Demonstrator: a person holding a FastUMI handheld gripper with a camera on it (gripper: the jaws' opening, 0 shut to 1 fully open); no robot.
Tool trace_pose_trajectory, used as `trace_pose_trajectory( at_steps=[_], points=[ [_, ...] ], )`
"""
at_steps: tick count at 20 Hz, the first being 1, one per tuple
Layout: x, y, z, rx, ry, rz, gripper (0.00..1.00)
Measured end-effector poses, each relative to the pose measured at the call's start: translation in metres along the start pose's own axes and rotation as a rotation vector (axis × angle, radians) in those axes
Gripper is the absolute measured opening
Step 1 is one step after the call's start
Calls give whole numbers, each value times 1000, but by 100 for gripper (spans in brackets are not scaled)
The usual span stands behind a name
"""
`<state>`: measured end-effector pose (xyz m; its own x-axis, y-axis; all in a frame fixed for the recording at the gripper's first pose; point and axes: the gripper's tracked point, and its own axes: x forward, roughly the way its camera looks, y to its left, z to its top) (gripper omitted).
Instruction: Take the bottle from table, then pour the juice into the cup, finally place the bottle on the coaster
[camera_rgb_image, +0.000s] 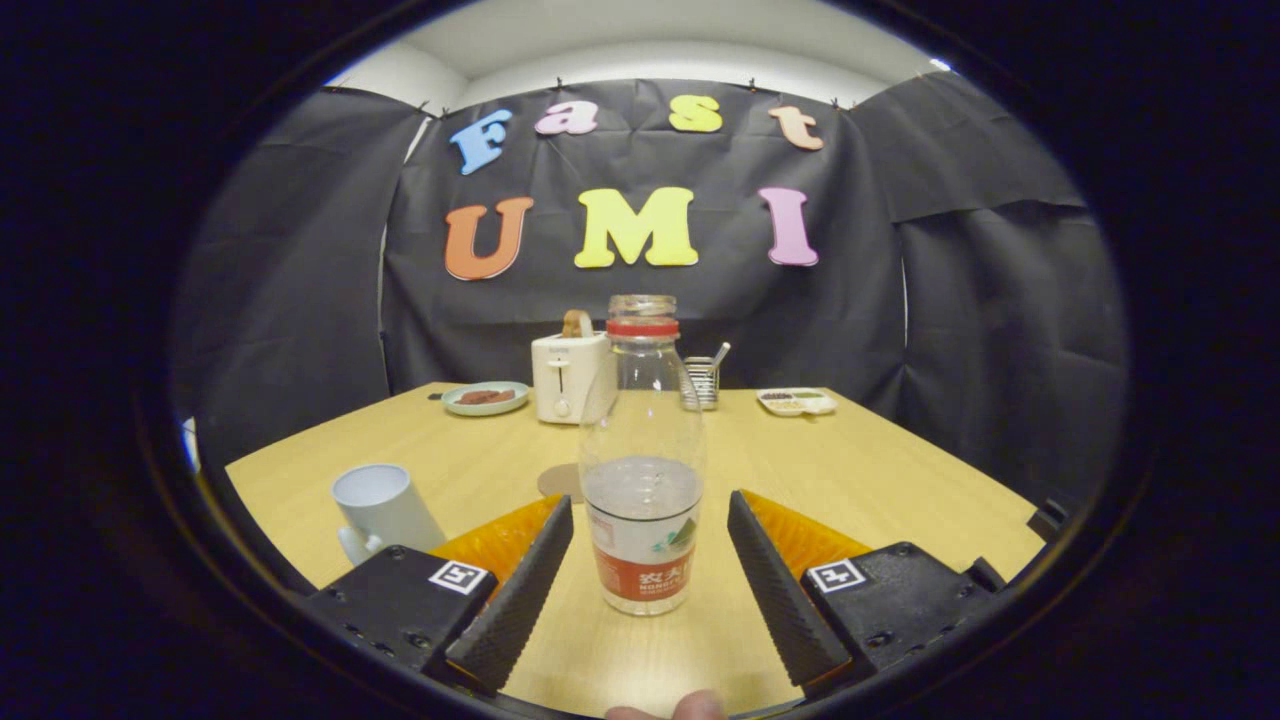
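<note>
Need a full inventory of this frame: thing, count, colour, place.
bottle: 1, clear, red neck ring, cap off, partly filled; standing between the open fingers, untouched
cup: 1, white; beside the left finger
coaster: 1, brown; behind the bottle
toaster: 1, white; far side of table
plate: 1, pale green; beside the toaster
utensil holder: 1, metal; behind the bottle
tray: 1, white; far side
table: 1, light wood
gripper: 1, open around the bottle
fingertip: person's, behind the gripper

Lighting, your gripper view: even and soft from overhead, brightest on the pale ceiling (640, 40) at 12 o'clock. Table (850, 470) evenly lit, shadows faint. Focus: your bottle (642, 470) reads sharp at centre. Distortion: strong fisheye bending from 3 through 9 o'clock.
</note>
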<state>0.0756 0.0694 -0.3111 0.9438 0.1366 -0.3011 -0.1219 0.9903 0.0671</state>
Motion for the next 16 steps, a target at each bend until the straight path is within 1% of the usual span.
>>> trace_pose_trajectory(
  at_steps=[4,10,11,13,14,16],
  points=[
    [17,8,-5,44,29,14,100],
    [32,11,-7,92,55,9,100],
    [34,9,-7,94,58,-5,99],
    [34,6,-5,100,53,-23,93],
    [33,7,-5,99,56,-25,87],
    [33,9,-5,97,64,-21,83]
  ],
)
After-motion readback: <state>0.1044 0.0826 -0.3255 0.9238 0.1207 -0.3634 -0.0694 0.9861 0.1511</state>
